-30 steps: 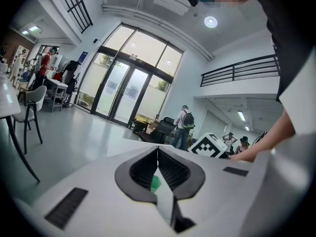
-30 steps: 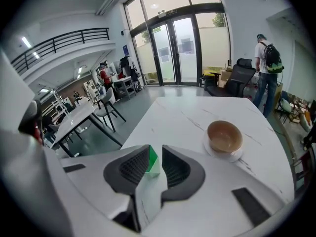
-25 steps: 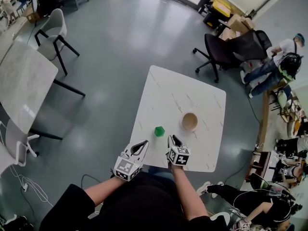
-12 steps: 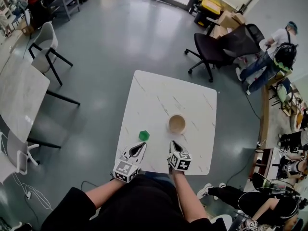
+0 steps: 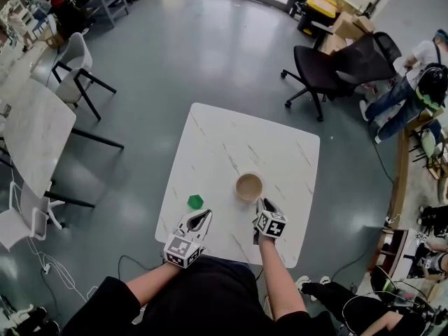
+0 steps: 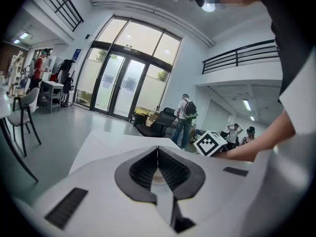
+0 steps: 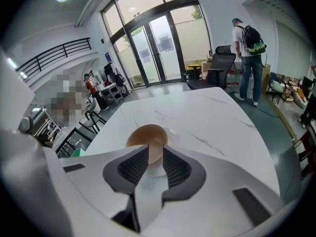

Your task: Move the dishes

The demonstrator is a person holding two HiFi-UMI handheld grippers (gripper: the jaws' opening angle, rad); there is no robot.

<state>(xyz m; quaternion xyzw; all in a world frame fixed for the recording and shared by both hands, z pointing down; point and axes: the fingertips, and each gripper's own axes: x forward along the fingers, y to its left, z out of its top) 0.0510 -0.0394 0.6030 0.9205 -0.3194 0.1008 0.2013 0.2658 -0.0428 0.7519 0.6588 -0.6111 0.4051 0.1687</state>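
Toward the near edge of the white marble table (image 5: 231, 135), about midway between its left and right edges, stands a tan bowl (image 5: 249, 186), upright and empty. The right gripper (image 5: 262, 204) hangs just on the near side of it, jaws a little apart; in the right gripper view the bowl's near wall shows through the narrow gap between them, and whether the tips touch it cannot be told. A small green block (image 5: 195, 201) lies to the left of the bowl, close to the table's left edge and apart from the bowl. The left gripper (image 5: 203, 216) sits over the near edge, just behind the block, its jaws pressed together on nothing
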